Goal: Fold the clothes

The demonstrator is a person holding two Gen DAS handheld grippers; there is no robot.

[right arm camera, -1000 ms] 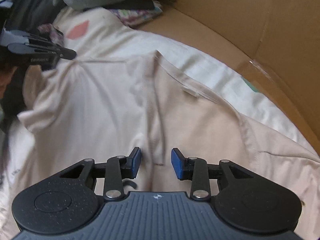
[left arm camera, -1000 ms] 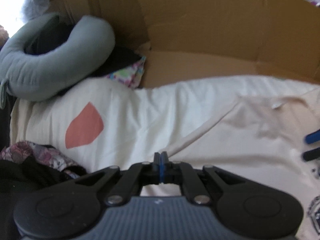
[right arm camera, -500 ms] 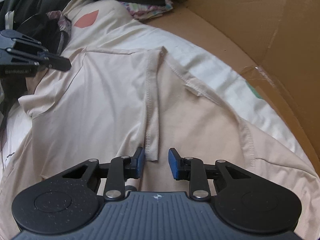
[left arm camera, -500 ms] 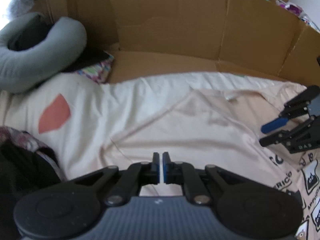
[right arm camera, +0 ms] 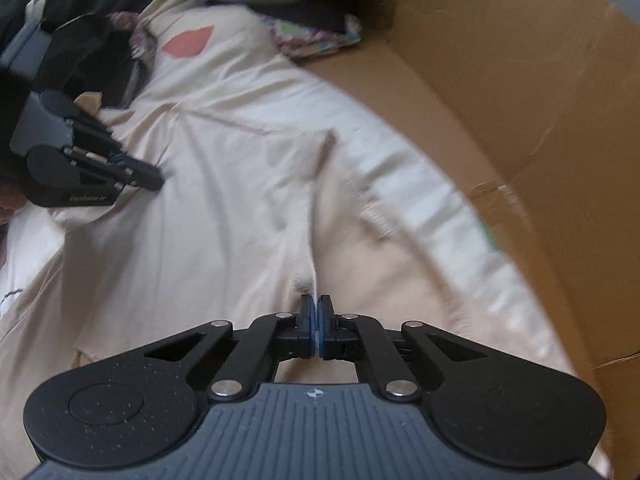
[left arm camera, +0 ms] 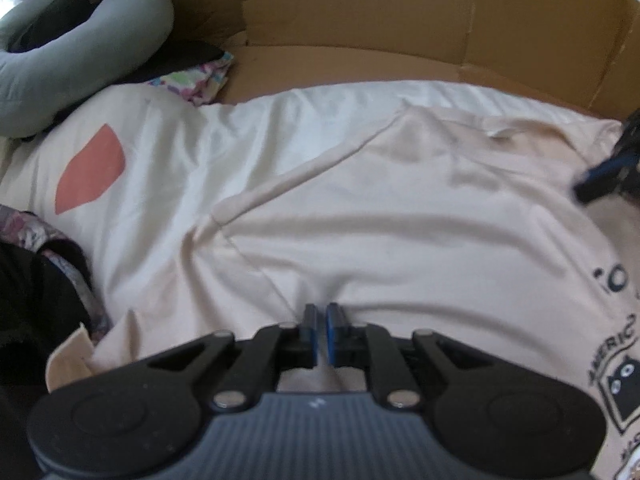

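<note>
**Gripping the cream T-shirt at two points on the bedding**

Pinching a ridge of fabric, the right gripper [right arm camera: 319, 312] had its blue pads pressed together on the sleeve seam of the cream T-shirt [right arm camera: 224, 232], which rose in a thin fold straight out of the fingertips toward 12 o'clock. In its own view the left gripper [left arm camera: 321, 320] sat with its jaws nearly together on a puckered bit of the same shirt, the cloth gathered into the narrow slot between the pads.

From the left wrist, the shirt spread from the fingertips out to 3 o'clock, where black printed lettering and a cat graphic [left arm camera: 618, 384] showed at the frame edge. A folded hem ran diagonally from 11 toward 1 o'clock. Beyond it lay the white sheet [left arm camera: 280, 128], open and flat between 10 and 1 o'clock. At 9 o'clock a dark garment with floral trim [left arm camera: 48, 280] crowded the shirt's edge, and an orange patch [left arm camera: 90, 168] marked the cream pillow at 10 o'clock. Farther off, a grey neck pillow [left arm camera: 80, 68] sat at 10 to 11 o'clock beside a patterned cloth [left arm camera: 200, 80]. A cardboard wall [left arm camera: 400, 12] closed the far side from 11 to 2 o'clock.

From the right wrist, the cardboard curved close along 1 to 4 o'clock, leaving only a narrow strip of sheet beside the shirt.
</note>
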